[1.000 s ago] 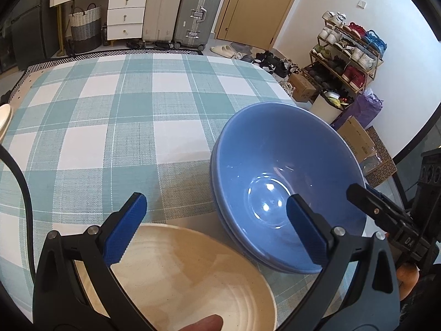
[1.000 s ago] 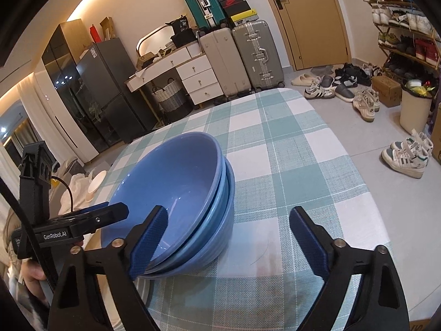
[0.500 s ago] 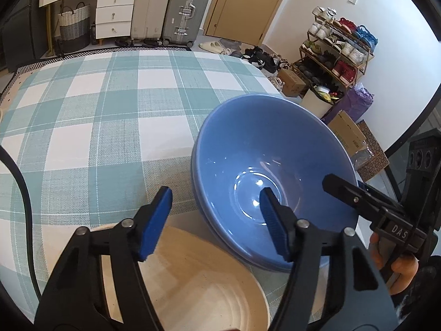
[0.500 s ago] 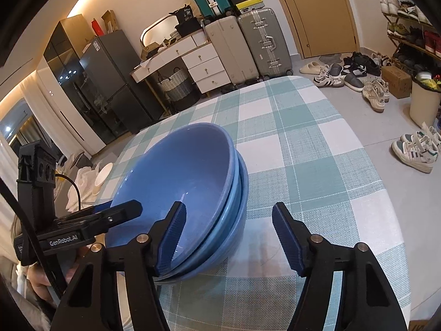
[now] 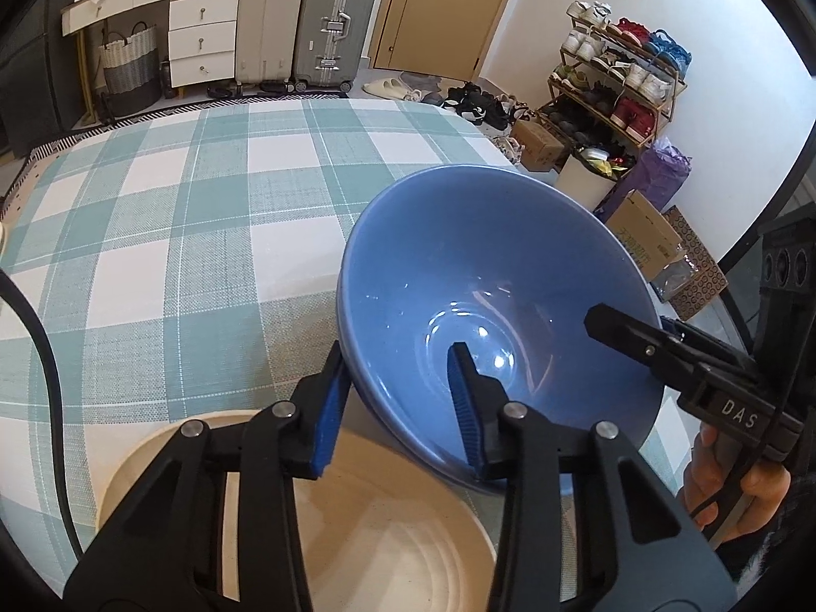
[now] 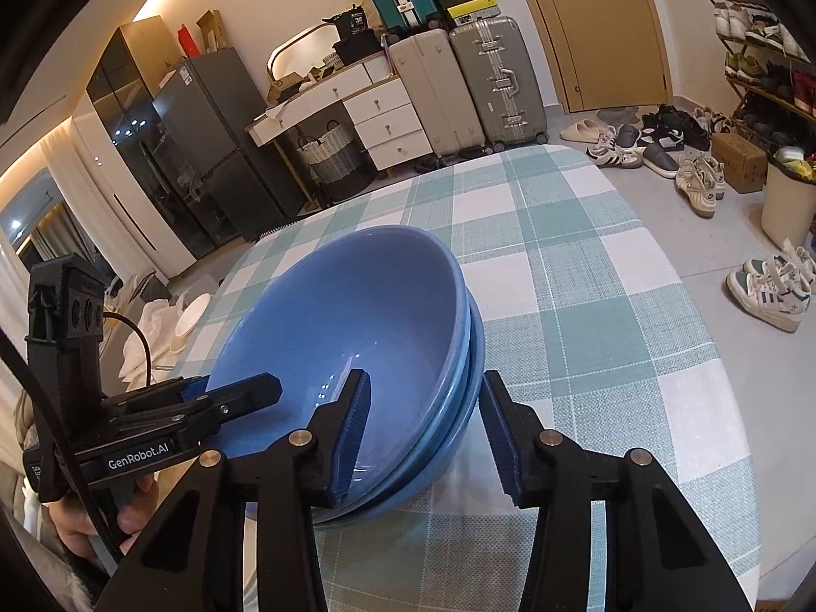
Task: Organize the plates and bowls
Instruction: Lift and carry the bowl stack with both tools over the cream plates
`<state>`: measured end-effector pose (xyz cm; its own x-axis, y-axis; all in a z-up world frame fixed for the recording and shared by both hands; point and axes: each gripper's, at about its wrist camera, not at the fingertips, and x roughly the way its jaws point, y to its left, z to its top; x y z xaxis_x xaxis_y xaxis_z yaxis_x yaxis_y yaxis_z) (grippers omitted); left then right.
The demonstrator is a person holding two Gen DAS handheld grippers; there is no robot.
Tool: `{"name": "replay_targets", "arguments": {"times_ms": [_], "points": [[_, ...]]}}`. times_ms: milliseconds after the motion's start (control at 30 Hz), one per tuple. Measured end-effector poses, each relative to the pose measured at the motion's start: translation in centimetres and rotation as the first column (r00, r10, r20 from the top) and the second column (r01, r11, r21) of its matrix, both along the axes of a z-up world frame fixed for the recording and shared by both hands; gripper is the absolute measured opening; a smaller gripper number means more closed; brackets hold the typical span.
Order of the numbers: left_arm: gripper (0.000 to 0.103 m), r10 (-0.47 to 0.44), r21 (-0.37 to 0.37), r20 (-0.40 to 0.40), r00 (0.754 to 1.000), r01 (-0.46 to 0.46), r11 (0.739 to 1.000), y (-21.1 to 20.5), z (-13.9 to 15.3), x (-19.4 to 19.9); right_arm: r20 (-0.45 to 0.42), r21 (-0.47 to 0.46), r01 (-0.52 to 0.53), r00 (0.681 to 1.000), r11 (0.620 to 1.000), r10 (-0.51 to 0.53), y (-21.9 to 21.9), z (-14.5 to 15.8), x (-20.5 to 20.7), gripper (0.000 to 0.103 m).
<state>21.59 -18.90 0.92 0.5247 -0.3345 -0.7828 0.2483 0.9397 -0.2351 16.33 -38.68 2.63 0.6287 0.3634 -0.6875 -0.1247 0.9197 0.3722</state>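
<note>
Both tongs have just been closing, the left tongs and right tongs each straddling opposite rims of the stacked blue bowls on the tabletop, pads not visibly pressing yet.

Far checked tablecloth bare – nested blue bowls, cream plate crowd near edge

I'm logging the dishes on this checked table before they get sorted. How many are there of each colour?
Blue bowls: 3, nested in one stack
Cream dish: 1, beside the stack
Total: 4
</note>
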Motion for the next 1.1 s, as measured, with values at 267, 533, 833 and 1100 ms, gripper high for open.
{"name": "replay_targets", "arguments": {"times_ms": [267, 533, 833, 1100], "points": [[0.035, -0.006, 0.007, 0.008, 1.000, 0.006, 1.000, -0.3, 0.3, -0.4, -0.004, -0.007, 0.017, 1.000, 1.000, -0.017, -0.2, 0.2, -0.2, 0.046], [0.035, -0.013, 0.006, 0.035, 0.999, 0.012, 1.000, -0.6, 1.5, -1.1, 0.023, -0.015, 0.025, 0.999, 1.000, -0.025, -0.4, 1.3, -1.0, 0.046], [0.035, -0.010, 0.003, 0.079, 0.997, 0.010, 1.000, -0.2, 3.9, -2.9, 0.067, -0.024, 0.024, 0.997, 0.999, -0.023, 0.0, 3.5, -2.6, 0.046], [0.035, 0.001, -0.010, 0.127, 0.992, 0.001, 1.000, 0.8, 6.7, -5.6, 0.115, -0.029, 0.020, 0.993, 0.999, -0.017, 1.0, 6.0, -4.7, 0.046]]}}
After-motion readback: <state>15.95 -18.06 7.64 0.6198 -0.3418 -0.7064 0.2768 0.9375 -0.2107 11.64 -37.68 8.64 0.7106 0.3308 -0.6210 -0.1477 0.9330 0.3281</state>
